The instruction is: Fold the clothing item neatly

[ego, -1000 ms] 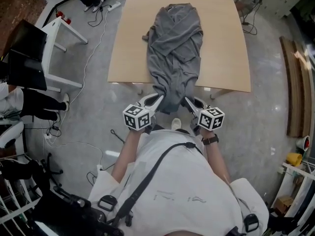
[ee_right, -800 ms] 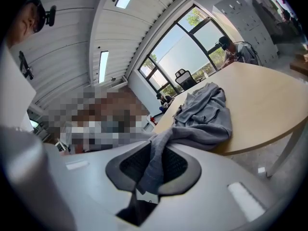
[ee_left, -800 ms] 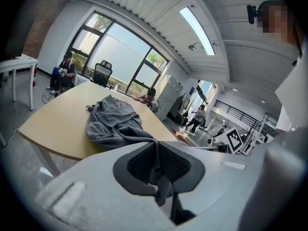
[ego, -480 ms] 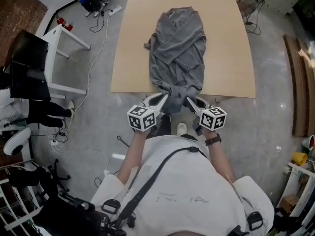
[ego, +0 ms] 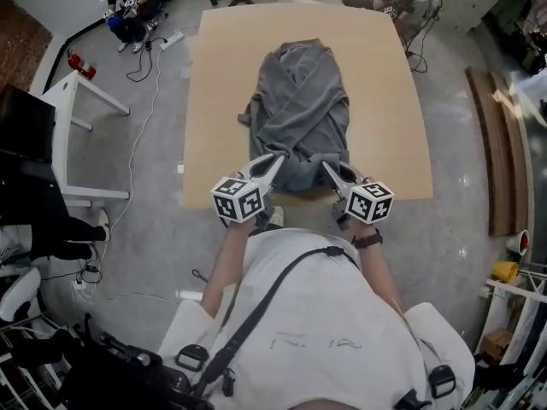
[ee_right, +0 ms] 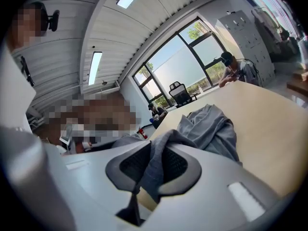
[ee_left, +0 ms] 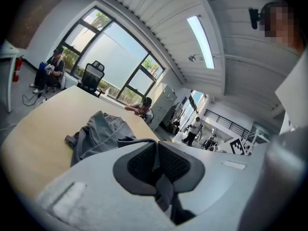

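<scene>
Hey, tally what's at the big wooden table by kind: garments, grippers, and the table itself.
grey garment: 1
grippers: 2, the left gripper and the right gripper, each shut on the garment's near edge
wooden table: 1
Total: 4

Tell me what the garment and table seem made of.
The garment looks like soft matte grey fabric, perhaps jersey: it creases and drapes. The table looks like smooth pale wood or laminate: an even tan top.

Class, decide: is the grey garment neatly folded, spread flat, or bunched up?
Bunched up: the grey garment lies rumpled on the table, pinched by left tongs and right tongs.
</scene>
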Tool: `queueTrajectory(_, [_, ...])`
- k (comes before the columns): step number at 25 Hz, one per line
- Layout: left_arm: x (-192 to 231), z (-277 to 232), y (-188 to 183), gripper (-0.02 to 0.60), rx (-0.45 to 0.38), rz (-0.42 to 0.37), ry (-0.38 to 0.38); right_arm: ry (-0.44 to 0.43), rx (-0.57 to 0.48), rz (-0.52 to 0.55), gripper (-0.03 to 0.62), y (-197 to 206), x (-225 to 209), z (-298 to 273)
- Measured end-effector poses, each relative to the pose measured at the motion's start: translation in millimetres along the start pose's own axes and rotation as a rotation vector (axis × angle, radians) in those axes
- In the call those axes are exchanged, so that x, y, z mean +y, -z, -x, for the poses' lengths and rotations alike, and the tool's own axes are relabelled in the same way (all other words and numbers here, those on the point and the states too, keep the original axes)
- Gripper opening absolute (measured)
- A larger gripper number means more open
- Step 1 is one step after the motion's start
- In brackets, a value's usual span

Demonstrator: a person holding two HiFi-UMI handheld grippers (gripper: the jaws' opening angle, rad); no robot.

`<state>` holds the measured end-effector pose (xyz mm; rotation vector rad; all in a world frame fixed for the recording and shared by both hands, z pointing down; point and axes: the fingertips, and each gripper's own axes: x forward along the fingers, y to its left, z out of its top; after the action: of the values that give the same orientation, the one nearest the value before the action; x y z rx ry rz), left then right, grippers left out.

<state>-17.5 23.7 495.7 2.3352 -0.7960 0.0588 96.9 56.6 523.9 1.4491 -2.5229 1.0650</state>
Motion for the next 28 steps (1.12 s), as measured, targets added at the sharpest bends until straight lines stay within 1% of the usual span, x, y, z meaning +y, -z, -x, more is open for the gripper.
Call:
queueTrajectory(2, [10.3,-4.6,-18.0,0.025,-0.032,0.049,0.005,0.017,-0.031,0.0,0.055,-22.2,-6.3,-14.0])
queueTrajectory(5, [24.1,-10.5,-46.8,0.025,-0.07,0.076,0.013,0.027,-0.073,-0.002,0.055,-53.2,-13.5,-31.4])
queueTrajectory(8, [45.2,-15.9,-80.6,0.025,-0.11,0.12,-0.005,0.017,-0.09,0.008,0.055,-80.2,-17.5,-50.1])
queueTrajectory(12, [67.5,-33.3,-126.3,0.025,-0.161,0.123,-0.016,0.013,-0.117,0.046,0.057,-121.4,-31.3,-70.9])
queueTrajectory(15, [89.5,-61.0,-159.0,0.025,-0.185,0.123,-0.037,0.033,-0.141,0.051,0.057,-158.7,-56.0,-88.0])
queueTrajectory(17, [100.6,-83.0,-173.7,0.025,-0.18,0.12,-0.055,0.048,-0.139,0.052,0.058,-177.4,-76.1,-97.5])
queueTrajectory(20, [121.5,-116.3,-186.5,0.025,-0.148,0.129,-0.087,0.07,-0.13,0.041,0.058,-196.2,-109.2,-114.4])
queueTrajectory(24, [166.6,-156.9,-200.9,0.025,-0.135,0.186,-0.147,0.058,-0.108,0.005,0.06,-213.4,-145.9,-152.4])
queueTrajectory(26, [190.2,-181.0,-206.6,0.025,-0.128,0.195,-0.184,0.055,-0.082,0.014,0.06,-219.9,-165.4,-176.0])
queueTrajectory(28, [209.8,-204.9,-209.6,0.025,-0.114,0.188,-0.219,0.064,-0.065,0.025,0.06,-226.3,-186.8,-197.5])
